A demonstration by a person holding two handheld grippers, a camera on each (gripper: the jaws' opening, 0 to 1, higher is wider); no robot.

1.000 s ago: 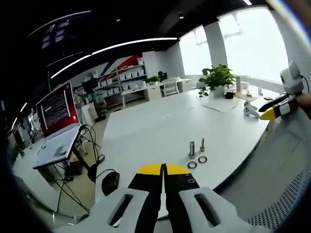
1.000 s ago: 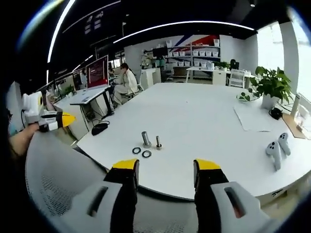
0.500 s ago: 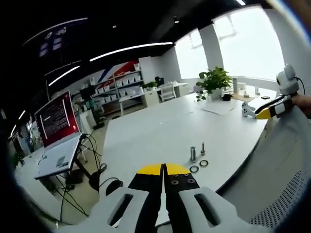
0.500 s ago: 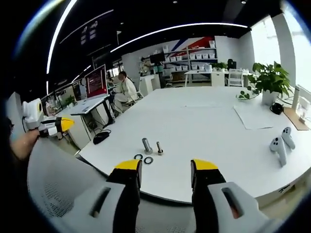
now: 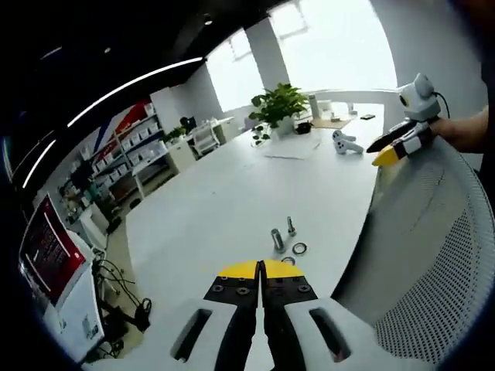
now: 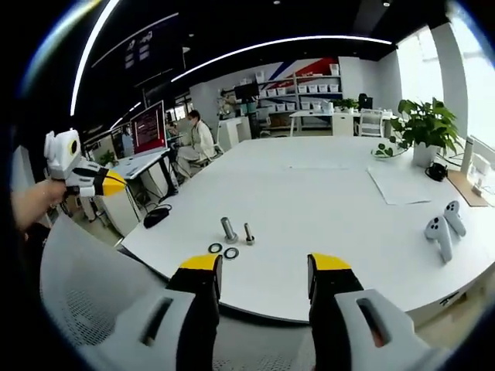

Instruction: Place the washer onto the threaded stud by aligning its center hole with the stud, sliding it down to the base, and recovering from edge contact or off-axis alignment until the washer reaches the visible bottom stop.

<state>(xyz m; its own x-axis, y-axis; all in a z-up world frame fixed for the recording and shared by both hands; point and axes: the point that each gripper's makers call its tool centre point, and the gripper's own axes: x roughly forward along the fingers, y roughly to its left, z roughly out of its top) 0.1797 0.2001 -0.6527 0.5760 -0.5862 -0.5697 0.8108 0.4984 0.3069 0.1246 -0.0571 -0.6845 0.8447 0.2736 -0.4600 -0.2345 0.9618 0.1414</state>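
Two threaded studs stand upright on the white table near its front edge: a thicker one (image 6: 228, 229) (image 5: 277, 239) and a thinner one (image 6: 249, 233) (image 5: 291, 226). Two flat washers (image 6: 215, 248) (image 6: 231, 253) lie on the table just in front of them; in the left gripper view one washer (image 5: 299, 248) is plain and the other (image 5: 288, 260) is partly hidden. My left gripper (image 5: 261, 270) is shut, empty, held off the table edge short of the studs, and appears at far left as the left gripper (image 6: 108, 184). My right gripper (image 6: 264, 264) is open and empty; it shows as the right gripper (image 5: 384, 157).
A mesh chair back (image 6: 93, 286) (image 5: 433, 263) sits between me and the table (image 6: 325, 193). Two white controllers (image 6: 441, 232) and a sheet of paper (image 6: 402, 185) lie to the right. A potted plant (image 6: 424, 131) stands at the far edge. A person (image 6: 203, 139) sits at a far desk.
The left gripper view has swung, so the studs and washers now sit closer to its tips and the laptop has slid to the left edge. The right gripper view barely shifted.
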